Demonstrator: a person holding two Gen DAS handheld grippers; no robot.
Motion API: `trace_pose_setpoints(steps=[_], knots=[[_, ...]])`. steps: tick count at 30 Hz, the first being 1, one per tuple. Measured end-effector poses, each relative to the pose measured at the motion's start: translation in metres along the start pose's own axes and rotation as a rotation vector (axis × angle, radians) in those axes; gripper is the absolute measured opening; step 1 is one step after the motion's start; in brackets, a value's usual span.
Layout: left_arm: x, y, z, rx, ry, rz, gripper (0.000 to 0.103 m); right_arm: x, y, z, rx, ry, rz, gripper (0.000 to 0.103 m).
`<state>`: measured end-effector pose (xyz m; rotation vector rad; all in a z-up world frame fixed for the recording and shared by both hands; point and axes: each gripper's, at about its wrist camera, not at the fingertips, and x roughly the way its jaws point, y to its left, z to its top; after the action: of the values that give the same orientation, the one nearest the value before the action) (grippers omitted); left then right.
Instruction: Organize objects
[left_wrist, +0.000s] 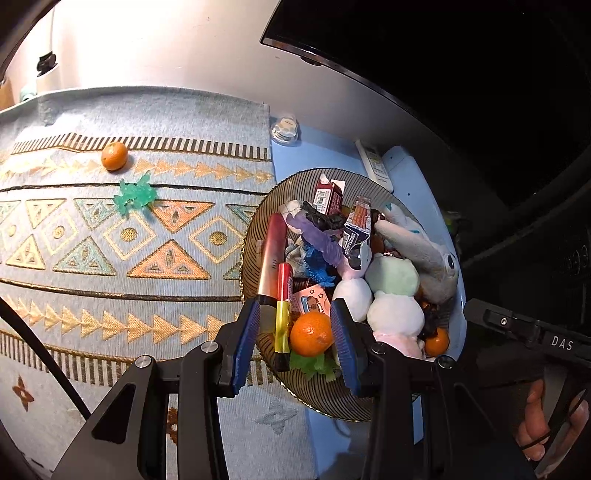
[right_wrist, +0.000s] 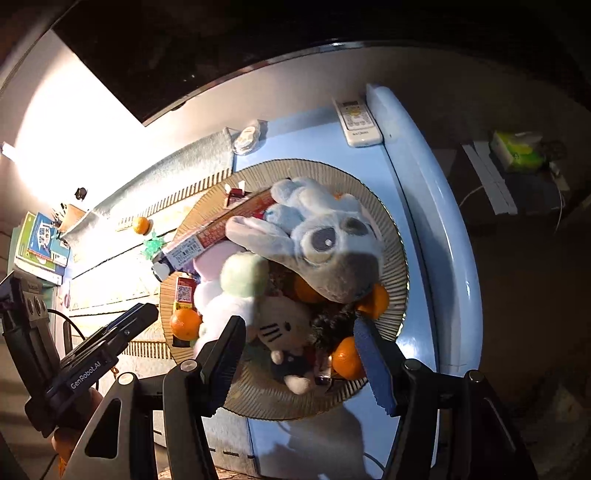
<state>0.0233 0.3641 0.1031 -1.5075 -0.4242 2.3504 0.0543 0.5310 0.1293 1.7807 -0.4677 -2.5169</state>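
A ribbed round plate (left_wrist: 255, 236) on the blue tabletop is heaped with plush toys, snack boxes, small plastic figures and mandarins. My left gripper (left_wrist: 295, 310) hangs open over its near rim. A mandarin (left_wrist: 310, 334) and a red-and-yellow tube (left_wrist: 282, 306) lie in the plate between its blue pads, with neither gripped. My right gripper (right_wrist: 299, 323) is open above a white cat plush (right_wrist: 284, 332), its pads clear of it. A big grey-blue plush (right_wrist: 325, 236) lies on top of the pile. On the cloth lie another mandarin (left_wrist: 114, 156) and a green plastic toy (left_wrist: 135, 195).
A patterned cloth (left_wrist: 110, 258) covers the table left of the plate. A white remote (right_wrist: 356, 120) and a small round tin (left_wrist: 284, 127) lie behind the plate. A dark screen (left_wrist: 443, 55) stands behind. Books (right_wrist: 40, 240) sit far left.
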Motion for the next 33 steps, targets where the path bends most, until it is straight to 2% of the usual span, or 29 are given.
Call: trace_pose_setpoints(steps=[23,33], knots=[[-0.007,0.034,0.010,-0.054,0.001,0.017,0.037,0.000,0.044,0.017,-0.032,-0.034,0.002,0.060],[-0.013,0.067,0.020,-0.091,-0.001,0.034,0.037,0.000,0.069,0.027,-0.033,-0.047,0.035,0.060]])
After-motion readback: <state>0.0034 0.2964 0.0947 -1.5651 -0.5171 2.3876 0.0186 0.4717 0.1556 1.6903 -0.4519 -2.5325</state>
